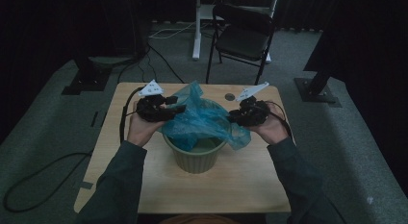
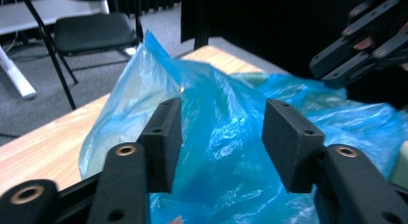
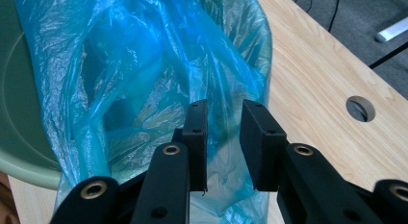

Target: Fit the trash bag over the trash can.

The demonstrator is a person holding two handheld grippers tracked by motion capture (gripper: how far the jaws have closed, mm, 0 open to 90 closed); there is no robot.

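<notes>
A crumpled blue plastic bag sits in and over the mouth of a pale green bin in the middle of the wooden table. My left gripper is at the bag's left side. Its jaws stand wide apart in the left gripper view, with the bag just beyond them and nothing pressed. My right gripper is at the bag's right edge. Its jaws keep a narrow gap, and the bag's film lies in and behind it over the bin's rim.
A round hole is in the table top near its far edge, to the right of the bag. Behind the table stands a black folding chair beside a white desk leg. Cables lie on the grey carpet at the left.
</notes>
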